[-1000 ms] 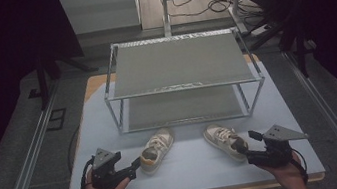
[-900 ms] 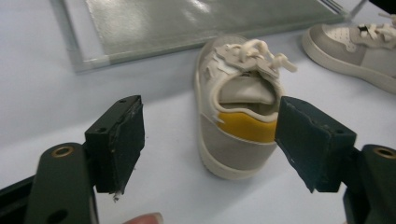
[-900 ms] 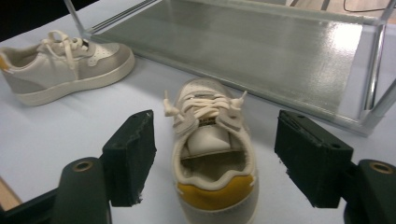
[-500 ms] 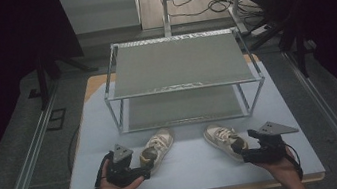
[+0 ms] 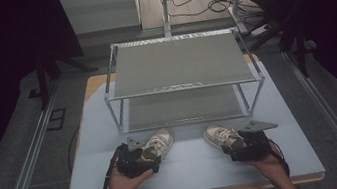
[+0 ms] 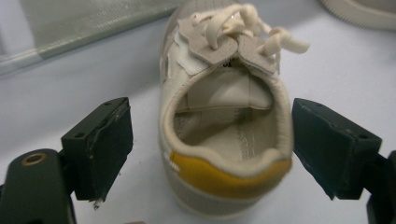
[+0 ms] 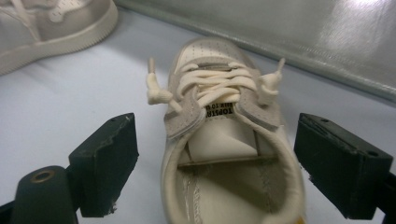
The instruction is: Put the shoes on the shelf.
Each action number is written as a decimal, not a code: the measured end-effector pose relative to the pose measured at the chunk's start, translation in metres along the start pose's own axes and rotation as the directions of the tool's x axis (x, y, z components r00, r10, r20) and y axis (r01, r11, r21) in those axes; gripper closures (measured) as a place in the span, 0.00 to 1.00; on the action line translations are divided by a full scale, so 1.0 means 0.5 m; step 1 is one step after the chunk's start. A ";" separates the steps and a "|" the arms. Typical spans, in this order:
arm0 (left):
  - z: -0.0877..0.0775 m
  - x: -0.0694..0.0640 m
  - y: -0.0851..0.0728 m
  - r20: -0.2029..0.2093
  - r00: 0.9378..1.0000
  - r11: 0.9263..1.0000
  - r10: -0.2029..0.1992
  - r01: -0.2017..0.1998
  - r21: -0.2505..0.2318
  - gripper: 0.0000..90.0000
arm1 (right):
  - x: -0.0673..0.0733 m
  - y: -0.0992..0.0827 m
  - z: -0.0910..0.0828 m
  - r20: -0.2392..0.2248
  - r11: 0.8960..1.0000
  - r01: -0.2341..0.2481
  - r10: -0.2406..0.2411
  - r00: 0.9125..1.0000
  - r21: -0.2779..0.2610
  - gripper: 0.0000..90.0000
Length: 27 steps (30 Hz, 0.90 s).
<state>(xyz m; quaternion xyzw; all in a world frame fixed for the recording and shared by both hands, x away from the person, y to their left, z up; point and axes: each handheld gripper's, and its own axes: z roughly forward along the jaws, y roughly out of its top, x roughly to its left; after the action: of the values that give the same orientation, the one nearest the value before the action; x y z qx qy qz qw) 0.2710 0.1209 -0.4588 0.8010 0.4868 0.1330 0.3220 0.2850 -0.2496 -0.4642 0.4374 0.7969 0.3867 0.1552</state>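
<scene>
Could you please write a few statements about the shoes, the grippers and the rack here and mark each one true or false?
1. The left gripper has its jaws open on either side of the left shoe at its heel. True; they have just been opening.
2. The right gripper is clamped shut on a shoelace. False: its jaws stand apart around the right shoe, not pressing on it.
3. Both shoes sit on the rack. False: they lie on the table in front of it.
4. The left shoe has a yellow patch at its heel. True.
5. The shoes point their toes toward the rack. True.
</scene>
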 end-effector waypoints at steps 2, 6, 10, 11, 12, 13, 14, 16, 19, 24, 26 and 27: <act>0.010 -0.003 0.003 -0.004 1.000 1.000 0.007 -0.007 0.017 0.17 | 0.001 0.000 0.011 0.001 1.000 0.004 -0.004 1.000 0.017 0.15; 0.031 -0.013 0.007 -0.019 1.000 0.998 0.024 -0.023 0.055 0.17 | 0.001 -0.005 0.027 0.009 0.999 0.004 -0.005 1.000 0.046 0.15; 0.048 -0.018 0.011 -0.037 0.999 0.995 0.040 -0.037 0.087 0.17 | -0.002 -0.008 0.036 0.010 0.998 0.002 -0.002 1.000 0.058 0.16; 0.057 -0.020 0.013 -0.059 0.997 0.994 0.041 -0.035 0.101 0.17 | -0.004 -0.010 0.043 0.012 0.998 0.004 -0.005 1.000 0.068 0.18; 0.060 -0.019 0.013 -0.064 0.997 0.994 0.034 -0.027 0.109 0.18 | -0.004 -0.010 0.045 0.012 0.998 0.002 -0.003 1.000 0.070 0.19; 0.064 -0.017 0.014 -0.059 0.997 0.993 0.040 -0.033 0.117 0.21 | -0.004 -0.009 0.048 0.014 0.997 0.004 -0.005 1.000 0.071 0.21; 0.066 -0.017 0.014 -0.056 0.998 0.992 0.040 -0.033 0.120 0.24 | -0.004 -0.008 0.050 0.018 0.998 0.007 -0.008 1.000 0.070 0.23; 0.072 -0.018 0.011 -0.042 0.999 0.993 0.034 -0.029 0.117 0.29 | -0.003 -0.007 0.052 0.027 0.997 0.018 -0.020 0.999 0.070 0.26; 0.072 -0.019 0.010 -0.052 0.998 0.994 0.038 -0.033 0.109 0.30 | -0.005 -0.007 0.052 0.030 0.998 0.014 -0.016 0.999 0.066 0.28; 0.069 -0.019 0.007 -0.049 0.998 0.994 0.050 -0.045 0.098 0.32 | -0.006 -0.008 0.050 0.029 0.998 0.016 -0.017 0.999 0.063 0.29; 0.068 -0.020 0.005 -0.046 0.998 0.995 0.046 -0.042 0.090 0.32 | -0.005 -0.008 0.048 0.024 0.998 0.023 -0.024 0.999 0.060 0.30; 0.065 -0.020 0.004 -0.040 0.998 0.996 0.040 -0.037 0.084 0.32 | -0.004 -0.008 0.048 0.018 0.998 0.023 -0.024 1.000 0.059 0.30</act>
<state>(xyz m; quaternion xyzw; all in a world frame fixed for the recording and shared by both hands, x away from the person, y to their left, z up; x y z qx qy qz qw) 0.2844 0.0990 -0.4810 0.8201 0.4829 0.1352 0.2756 0.2978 -0.2412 -0.4831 0.4359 0.8117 0.3569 0.1543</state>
